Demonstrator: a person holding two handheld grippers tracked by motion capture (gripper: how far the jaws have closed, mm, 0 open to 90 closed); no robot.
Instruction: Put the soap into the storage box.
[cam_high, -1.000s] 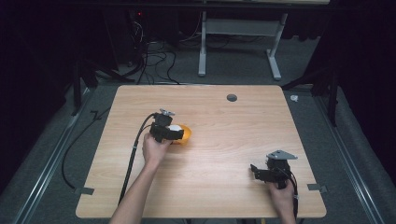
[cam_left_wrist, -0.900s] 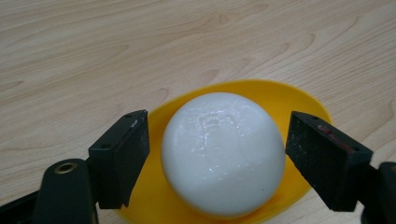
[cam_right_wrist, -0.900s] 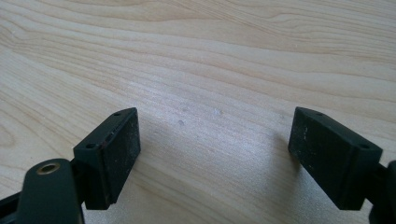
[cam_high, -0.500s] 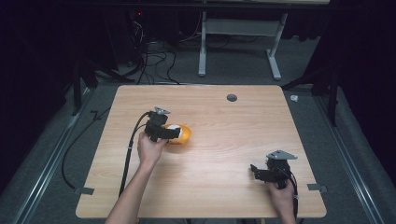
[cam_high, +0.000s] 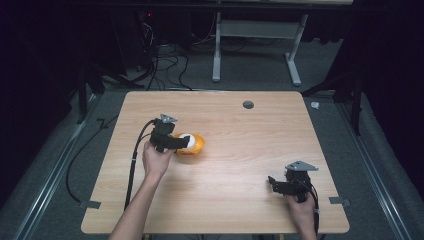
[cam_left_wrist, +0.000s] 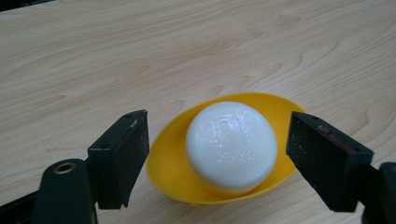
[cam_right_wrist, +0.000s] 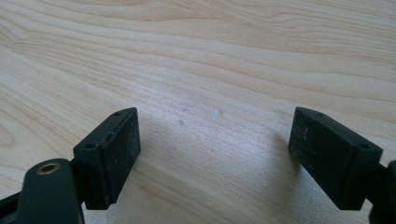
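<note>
The white ball (cam_left_wrist: 231, 145) sat in the yellow bowl (cam_left_wrist: 173, 157) on the table's (cam_high: 240, 130) left side, not yet picked up, with the left gripper (cam_left_wrist: 224, 161) wide around it and the right gripper (cam_right_wrist: 215, 158) wide and empty, well apart.

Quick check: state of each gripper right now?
Left gripper: open, jaws either side of the yellow bowl with the white ball, holding nothing.
Right gripper: open, empty, over the table.

Looks like a lab: wooden worktop (cam_high: 240, 125) on grey carpet, dark surroundings, tangled cables (cam_high: 165, 60), metal frame legs (cam_high: 255, 45) behind.
</note>
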